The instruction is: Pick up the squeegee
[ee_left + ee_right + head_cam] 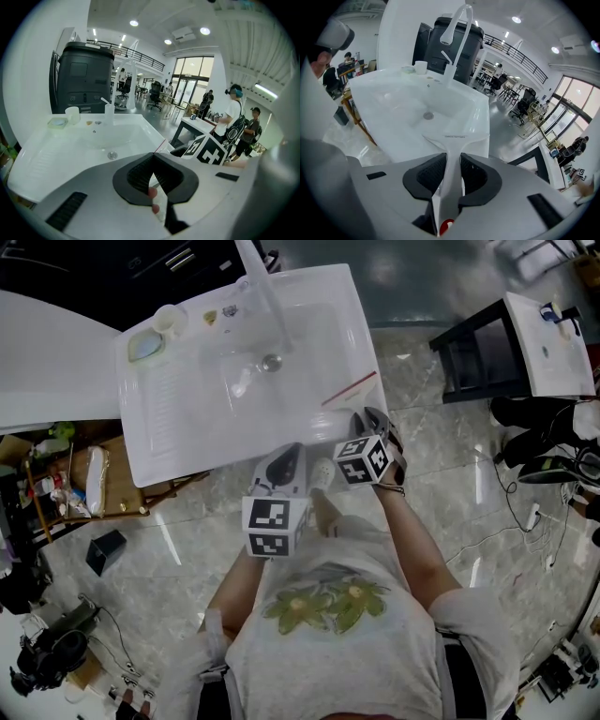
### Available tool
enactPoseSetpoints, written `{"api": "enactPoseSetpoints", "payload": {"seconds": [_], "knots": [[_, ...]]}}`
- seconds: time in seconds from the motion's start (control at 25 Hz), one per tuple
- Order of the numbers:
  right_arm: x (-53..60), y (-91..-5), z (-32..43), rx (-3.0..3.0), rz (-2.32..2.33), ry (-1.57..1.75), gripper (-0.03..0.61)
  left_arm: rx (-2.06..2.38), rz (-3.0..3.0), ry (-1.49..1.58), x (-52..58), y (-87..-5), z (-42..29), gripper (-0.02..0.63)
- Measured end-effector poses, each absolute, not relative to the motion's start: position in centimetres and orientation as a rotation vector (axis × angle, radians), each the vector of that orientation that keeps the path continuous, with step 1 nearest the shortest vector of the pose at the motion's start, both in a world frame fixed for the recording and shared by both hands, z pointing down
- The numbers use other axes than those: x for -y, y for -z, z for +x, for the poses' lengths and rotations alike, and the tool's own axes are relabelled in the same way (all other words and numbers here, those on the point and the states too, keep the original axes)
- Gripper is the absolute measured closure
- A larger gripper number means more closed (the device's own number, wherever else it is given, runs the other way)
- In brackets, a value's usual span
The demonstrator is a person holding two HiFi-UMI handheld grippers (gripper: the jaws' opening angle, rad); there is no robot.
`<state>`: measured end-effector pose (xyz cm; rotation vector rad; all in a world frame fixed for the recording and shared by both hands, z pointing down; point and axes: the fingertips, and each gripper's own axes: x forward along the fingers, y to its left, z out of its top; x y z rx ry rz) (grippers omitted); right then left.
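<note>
Standing before a large white moulded sink unit [159, 418] with a tall white gooseneck tap [457, 28], a person in a pale printed T-shirt [328, 634] holds two grey grippers. The right gripper [451, 161] pinches the handle of a white plastic squeegee [452, 140], its blade over the sink's near rim. The left gripper [153, 157] has its jaws pressed together at the tips.

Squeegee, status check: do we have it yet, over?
Right gripper shut on squeegee, by the handle. Left gripper jaws together, empty. Blade over sink near rim, contact unclear. Nothing in the way.
</note>
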<state>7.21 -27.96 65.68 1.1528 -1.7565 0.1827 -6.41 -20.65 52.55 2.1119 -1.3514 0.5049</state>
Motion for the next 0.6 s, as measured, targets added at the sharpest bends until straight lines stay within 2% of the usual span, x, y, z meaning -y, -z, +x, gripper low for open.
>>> {"api": "enactPoseSetpoints", "payload": {"seconds": [0.6], "knots": [[29.0,-63.4,5.9,1.816,1.158,-0.220,0.476,1.395,2.163,-0.473,21.4,-50.1,-7.5,0.604]]}}
